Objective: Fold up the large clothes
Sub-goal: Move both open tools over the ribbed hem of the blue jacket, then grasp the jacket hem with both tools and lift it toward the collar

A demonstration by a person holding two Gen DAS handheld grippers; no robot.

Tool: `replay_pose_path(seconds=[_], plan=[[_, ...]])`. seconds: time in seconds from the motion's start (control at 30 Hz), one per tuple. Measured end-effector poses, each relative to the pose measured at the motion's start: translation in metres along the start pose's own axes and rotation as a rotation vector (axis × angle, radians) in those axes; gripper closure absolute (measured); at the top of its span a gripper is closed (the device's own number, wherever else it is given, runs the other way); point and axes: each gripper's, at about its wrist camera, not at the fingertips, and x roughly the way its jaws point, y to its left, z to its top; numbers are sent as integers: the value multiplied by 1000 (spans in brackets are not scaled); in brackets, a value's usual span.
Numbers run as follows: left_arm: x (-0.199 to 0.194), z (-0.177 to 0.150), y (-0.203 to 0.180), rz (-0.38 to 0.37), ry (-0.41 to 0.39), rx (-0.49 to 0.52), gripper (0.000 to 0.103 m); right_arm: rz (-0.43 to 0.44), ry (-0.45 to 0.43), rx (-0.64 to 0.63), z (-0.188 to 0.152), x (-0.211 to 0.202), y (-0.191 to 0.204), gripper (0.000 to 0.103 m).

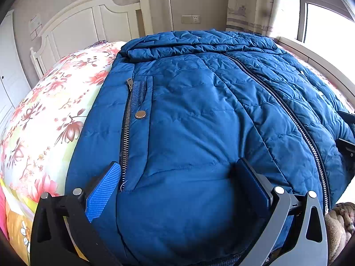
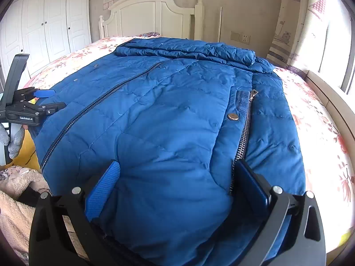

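The blue jacket (image 2: 168,119) lies spread on the bed (image 2: 321,133), sleeves folded in near the headboard (image 2: 155,15); body unfolded. Both the left gripper (image 1: 177,190) and right gripper (image 2: 177,188) have open jaws, empty.

Bed (image 2: 315,119) has a floral sheet (image 1: 55,110) (pink and red blossoms on cream). A big blue puffer jacket (image 2: 168,119) lies flat on it, zipped up, covering most of it.
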Motion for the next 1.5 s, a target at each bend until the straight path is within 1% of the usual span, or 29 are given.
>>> replay_pose_path(seconds=[0.17,0.27,0.33,0.37,0.4,0.43,0.47,0.53,0.57,0.67,0.73,0.8,0.87,0.9,0.93,0.97,1.0,1.03,1.07,1.1,1.13,1.2,1.3,1.33,1.37,1.4,1.43,1.47,1.5], plan=[[0,-2,1,-5,-10,-5,4,-1,-12,-1,0,-1,1,2],[0,-3,1,-6,-12,-8,4,-3,-4,1,-1,-1,1,2],[-1,-2,1,-8,-2,-9,4,-9,10,5,-1,-1,1,2],[-3,-1,3,-14,15,-13,4,-10,23,4,2,-1,1,3],[-6,0,5,-21,31,-20,4,-11,51,9,5,-3,0,4],[-12,0,9,-26,36,-28,4,-10,61,23,8,-8,-2,6],[-20,-1,14,-24,25,-38,4,-18,49,44,8,-20,-9,7],[-39,-8,29,-19,-16,-69,4,-57,24,71,4,-42,-25,7],[-49,-14,42,-40,-29,-100,4,-81,26,87,-2,-54,-37,7],[-58,-39,77,-81,-21,-207,5,-111,67,164,-23,-76,-68,7],[-57,-58,94,-109,-18,-262,5,-98,87,248,-44,-88,-87,7],[-55,-72,101,-143,-20,-297,5,-78,83,297,-59,-95,-94,8],[-50,-81,99,-176,-16,-318,5,-42,71,344,-67,-96,-98,19],[-48,-82,97,-181,-14,-321,5,-12,68,366,-70,-93,-97,22],[-46,-83,95,-184,-15,-322,5,5,69,372,-70,-91,-95,28],[-45,-83,92,-191,-20,-321,5,14,73,370,-70,-87,-93,27],[-44,-82,89,-200,-27,-320,5,-9,68,355,-69,-87,-88,27],[-44,-80,86,-209,-31,-318,5,-21,70,341,-68,-86,-85,28],[-42,-78,82,-226,-29,-312,5,-14,71,337,-67,-86,-84,30],[-40,-77,78,-233,-20,-301,7,12,78,346,-68,-85,-83,38],[-38,-76,76,-214,-14,-285,7,34,89,357,-69,-84,-82,45],[-36,-76,76,-223,-18,-284,7,49,94,376,-73,-83,-81,45],[-27,-81,89,-318,-4,-366,7,98,74,436,-77,-79,-89,45],[-24,-84,93,-347,7,-388,17,107,69,447,-79,-80,-89,49],[-24,-85,94,-370,12,-399,29,110,66,443,-79,-81,-88,61],[-28,-85,92,-374,4,-398,41,107,60,423,-78,-83,-86,66],[-37,-84,87,-364,-20,-368,57,116,46,407,-76,-87,-84,76],[-47,-84,83,-358,-43,-338,63,132,23,395,-73,-93,-82,82],[-59,-82,78,-346,-75,-311,69,147,-7,375,-68,-100,-79,84]])
